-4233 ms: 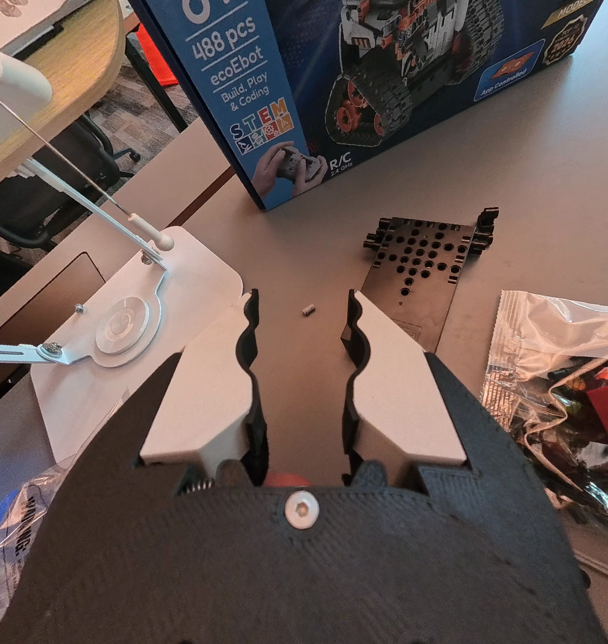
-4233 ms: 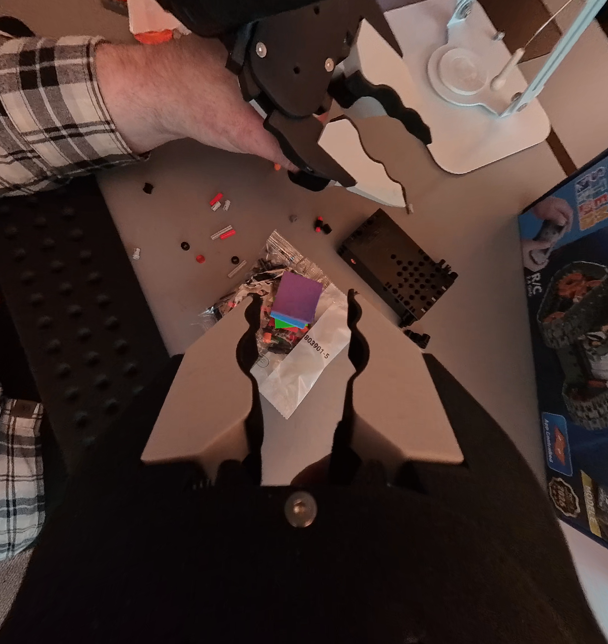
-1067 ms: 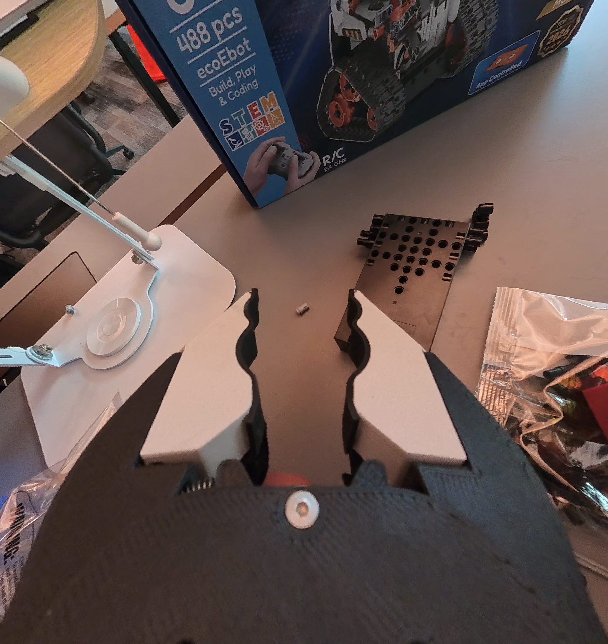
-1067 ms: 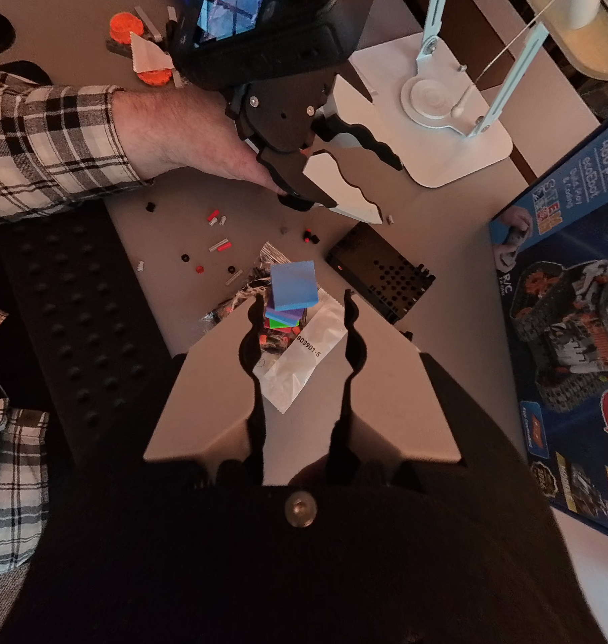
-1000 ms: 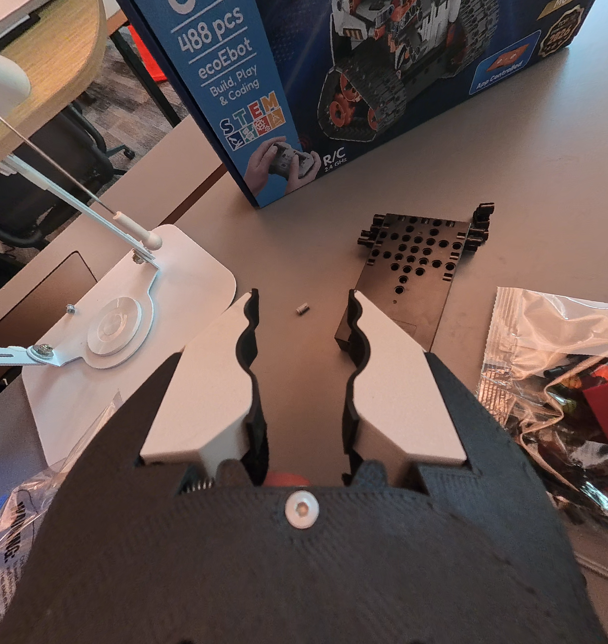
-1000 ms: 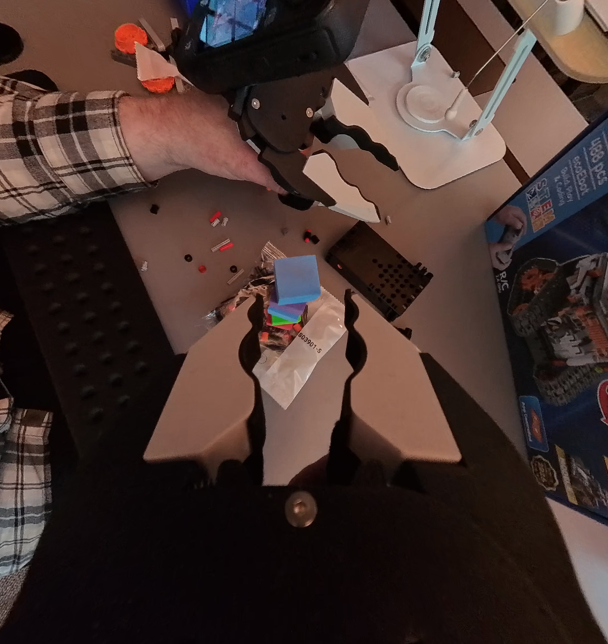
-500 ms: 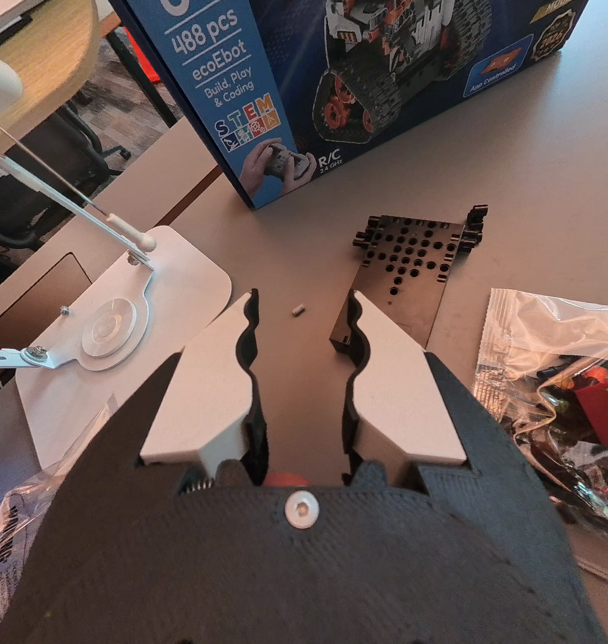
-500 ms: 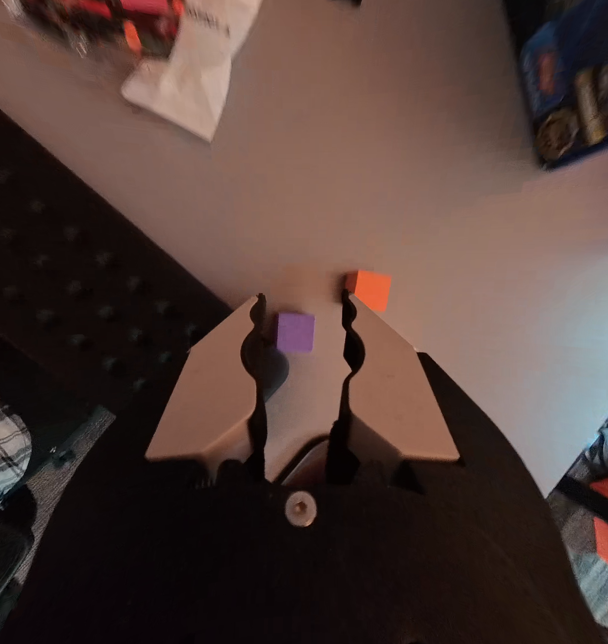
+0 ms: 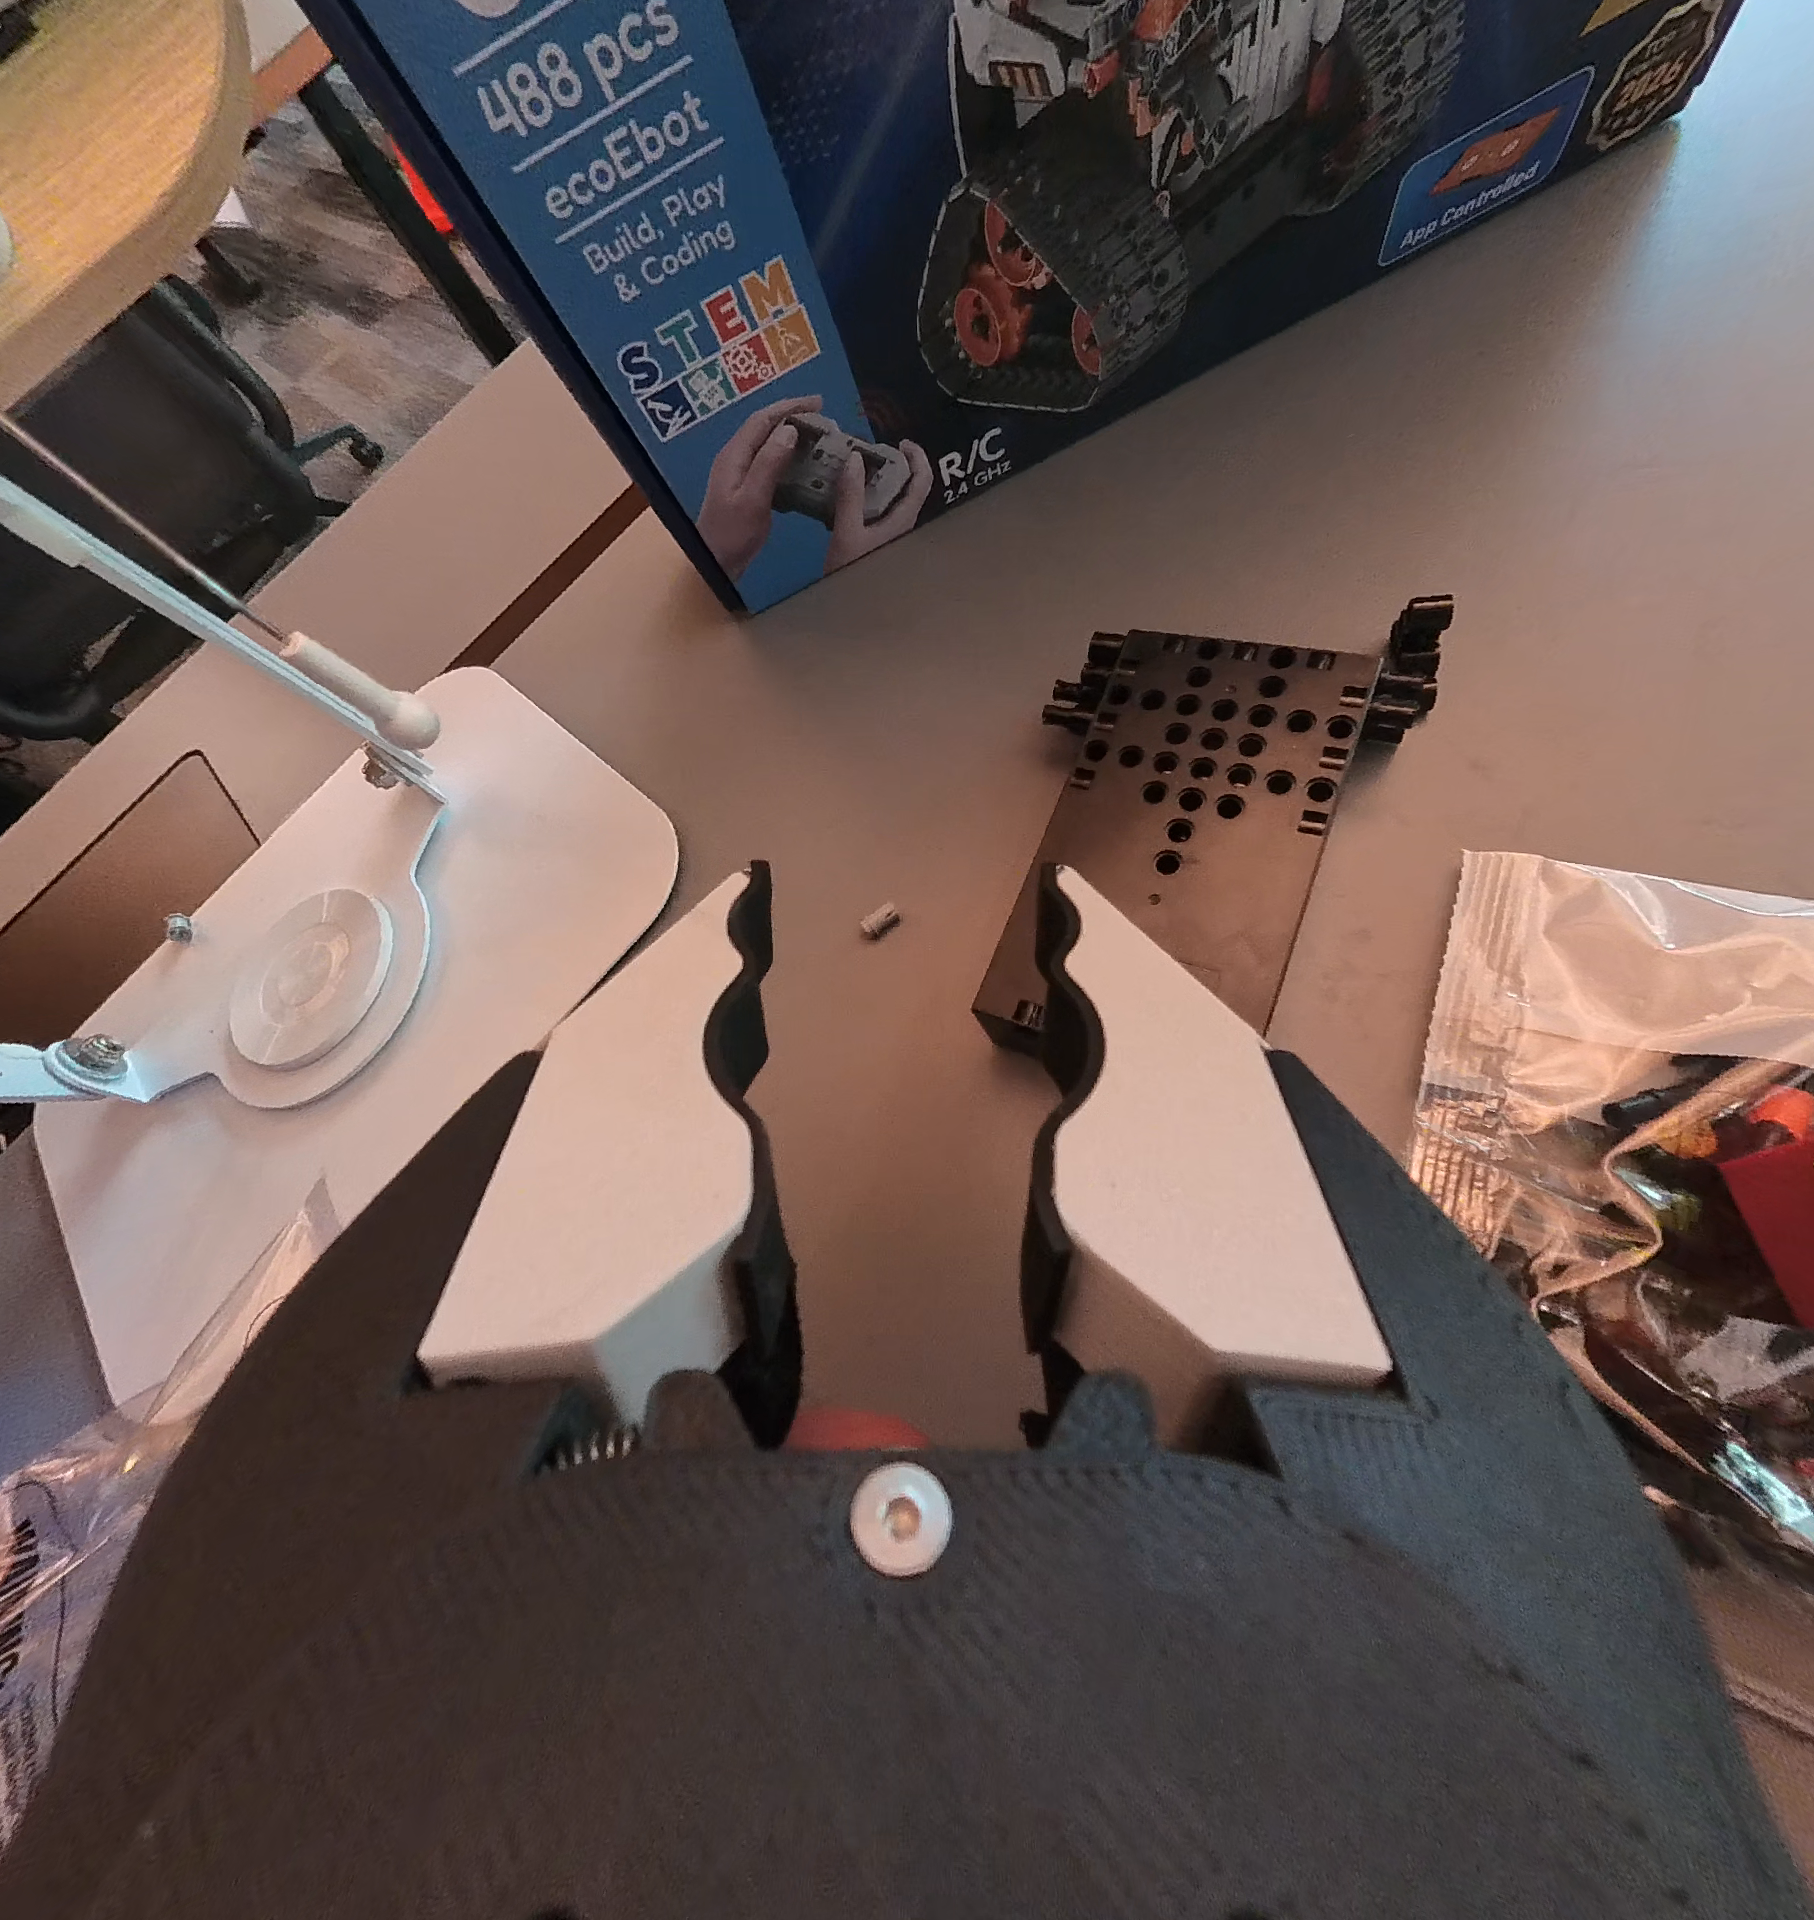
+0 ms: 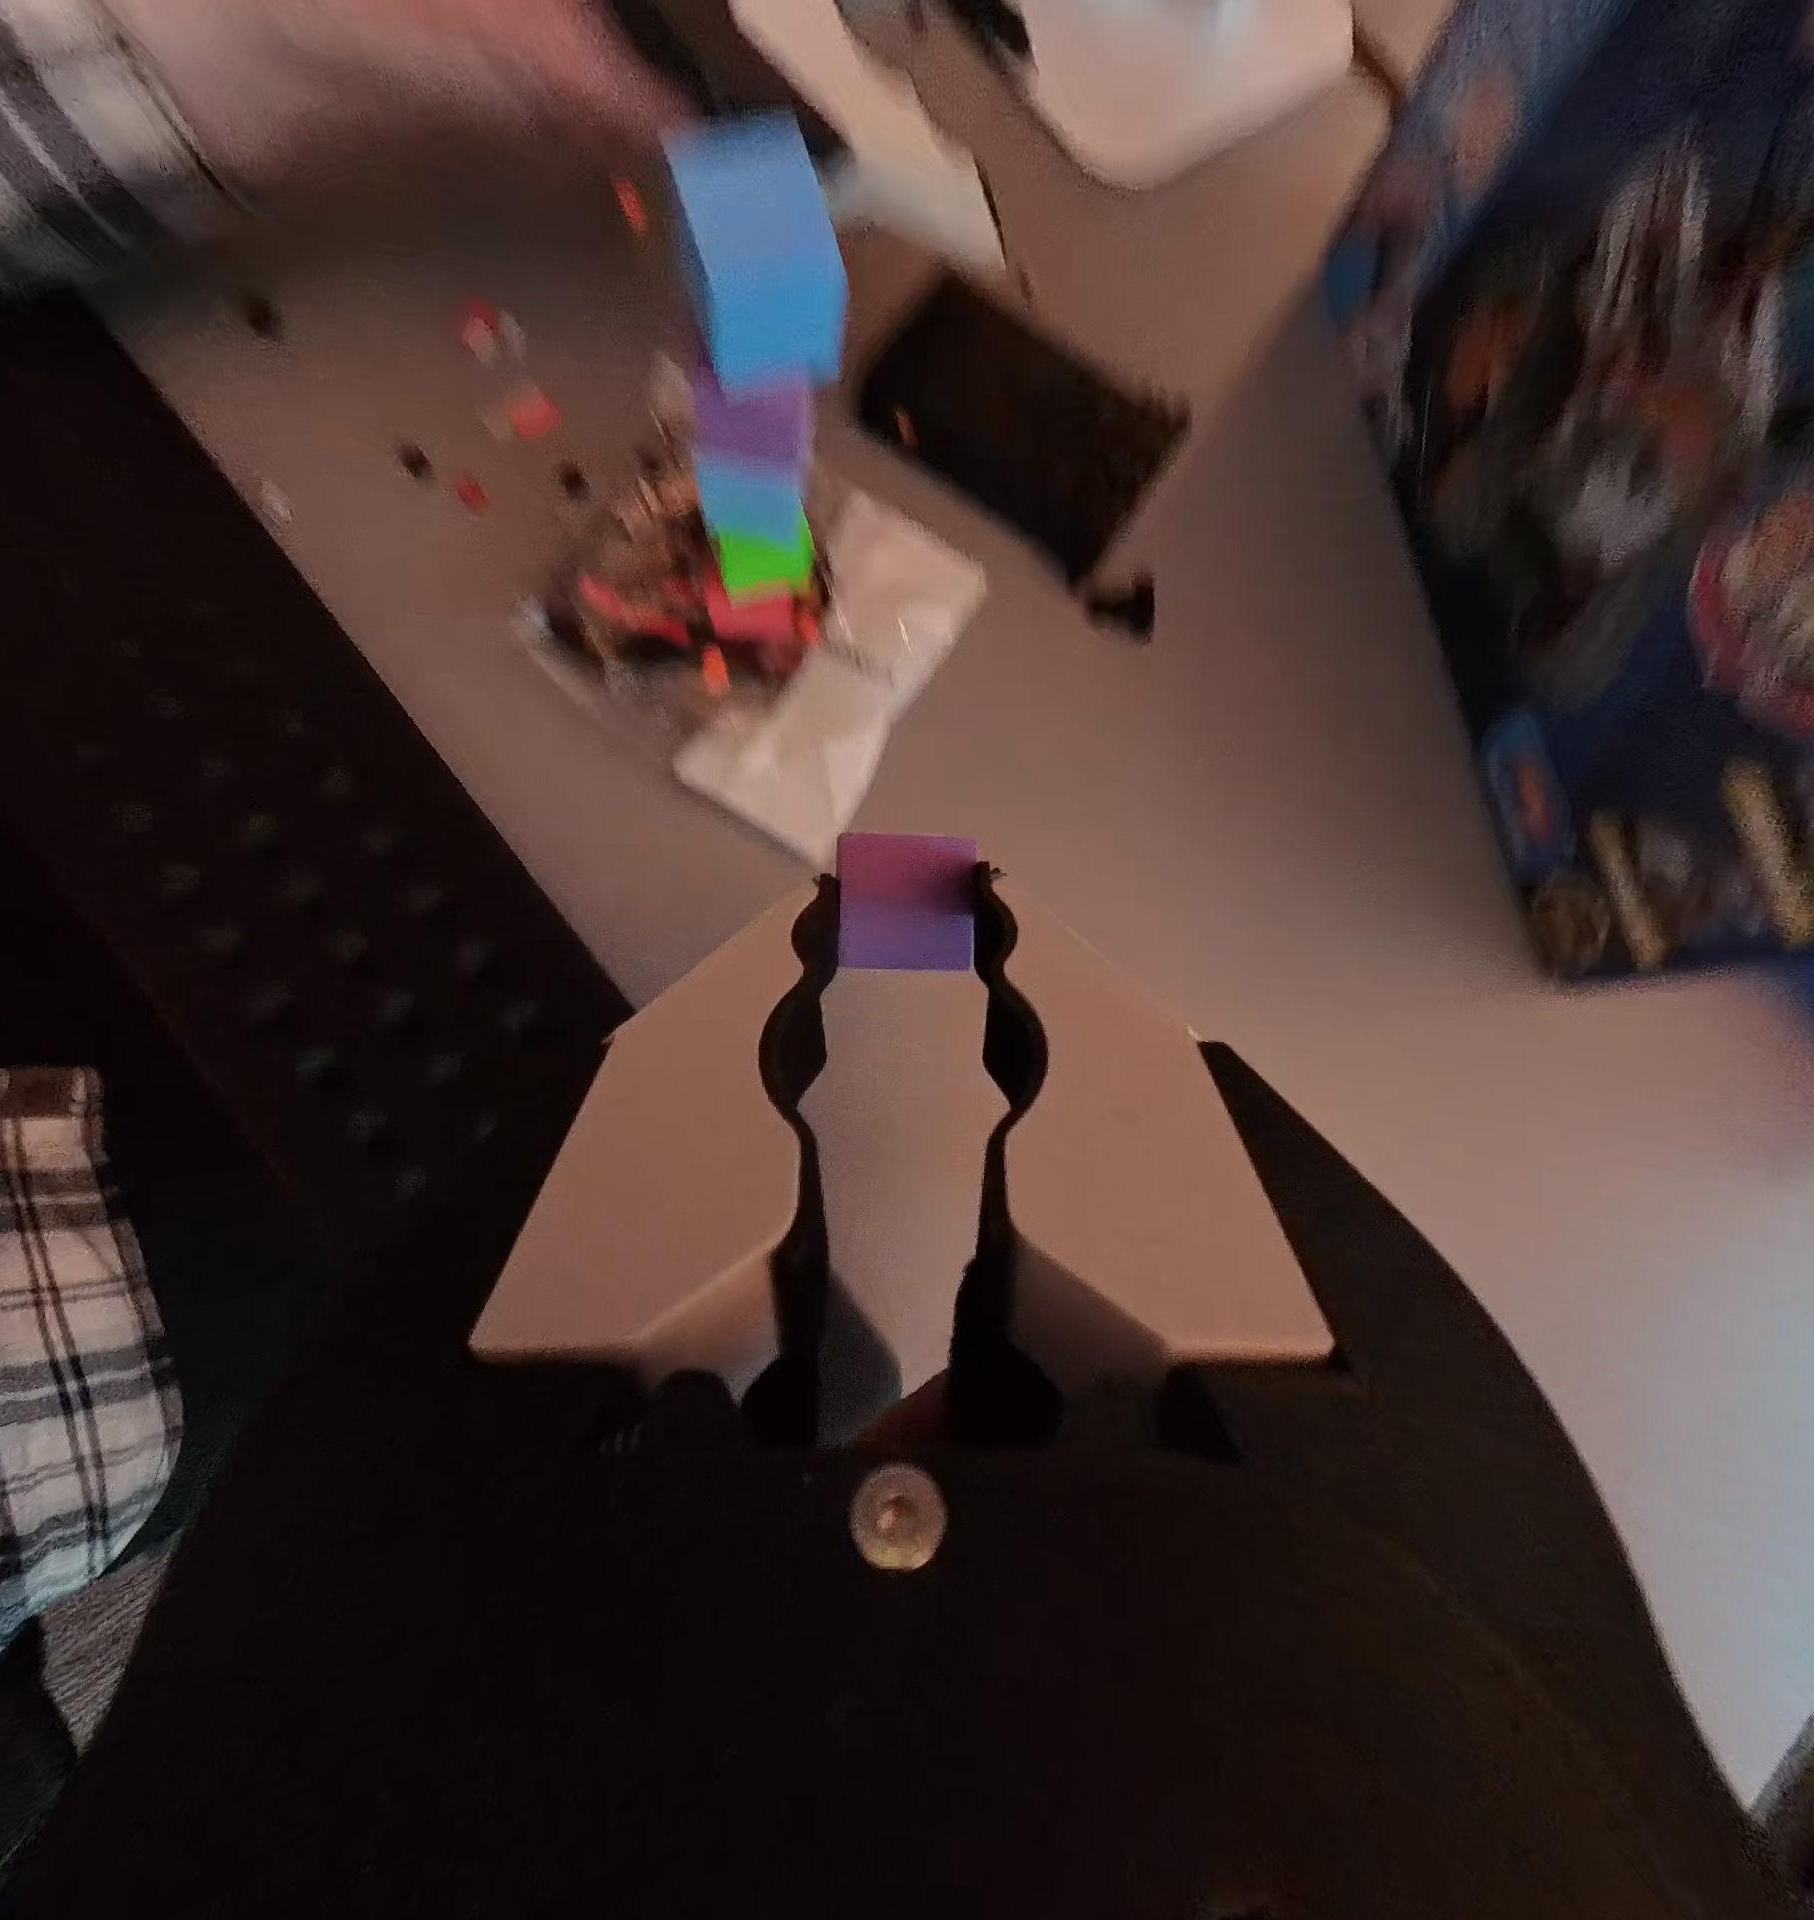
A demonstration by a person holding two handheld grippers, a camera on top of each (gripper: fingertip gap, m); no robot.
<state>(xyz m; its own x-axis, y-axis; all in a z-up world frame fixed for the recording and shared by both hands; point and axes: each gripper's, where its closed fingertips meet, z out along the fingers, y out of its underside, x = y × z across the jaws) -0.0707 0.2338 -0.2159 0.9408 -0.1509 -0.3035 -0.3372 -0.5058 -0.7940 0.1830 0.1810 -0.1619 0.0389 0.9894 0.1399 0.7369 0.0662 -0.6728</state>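
At the far side of the grey table point(image 9: 1505, 499), a big blue toy box point(image 9: 986, 208) is standing; nearer, the left gripper point(image 9: 903, 894) is hovering with jaws apart over a tiny grey pin point(image 9: 883, 921), beside a perforated black plate point(image 9: 1215, 810), while the right gripper point(image 10: 903, 894) is pinching a small purple cube point(image 10: 905, 902), a blurred stack of coloured blocks point(image 10: 763, 416) rising beyond
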